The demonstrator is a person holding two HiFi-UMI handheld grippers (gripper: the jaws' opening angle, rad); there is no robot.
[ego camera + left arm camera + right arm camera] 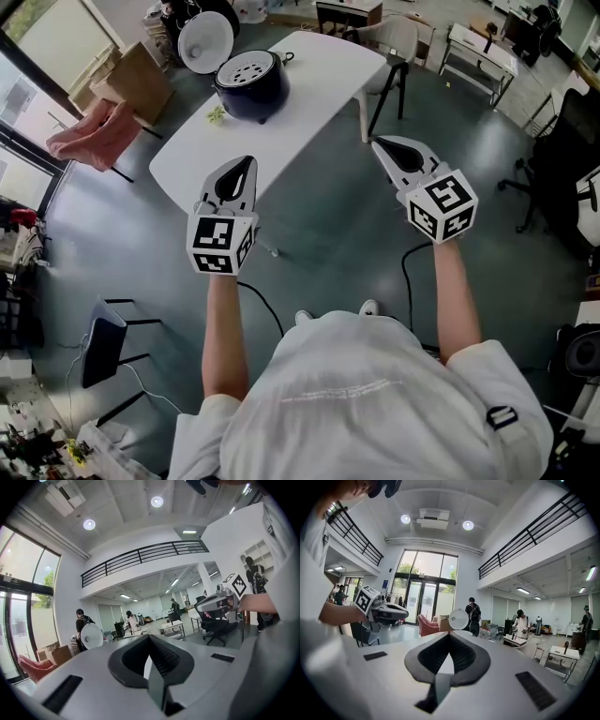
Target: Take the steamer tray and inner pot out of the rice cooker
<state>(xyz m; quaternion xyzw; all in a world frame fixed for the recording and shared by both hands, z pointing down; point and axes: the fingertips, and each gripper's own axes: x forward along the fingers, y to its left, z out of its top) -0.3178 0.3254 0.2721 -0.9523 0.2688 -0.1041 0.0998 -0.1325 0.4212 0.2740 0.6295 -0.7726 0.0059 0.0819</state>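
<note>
The person stands well back from the white worktop (319, 70), with a gripper raised in each hand over bare floor. The left gripper (247, 163) and the right gripper (376, 142) both have their fingers (165, 657) pressed together on nothing. Each gripper's own view shows the dark pads meeting, with only the room beyond.

The cooker (251, 89) sits near the worktop's far-left end. Its lid (204, 41) is tipped back and the perforated steamer tray (246, 67) rests in its mouth. I can't see the inner pot; I'd guess it lies beneath the tray.

Nothing of the task looks begun, so the step in hand, to my eye, is the approach. I'd step up close, spread the fingers before they get near, and come down on the tray's rim rather than its holed middle. Lift straight up so the tray doesn't snag the pot, and keep clear of the open lid. The other gripper could steady the cooker's body, since a light cooker may slide or rise with the pot. The pot's rim is likely thin and slick, so it wants a firm pinch.
</note>
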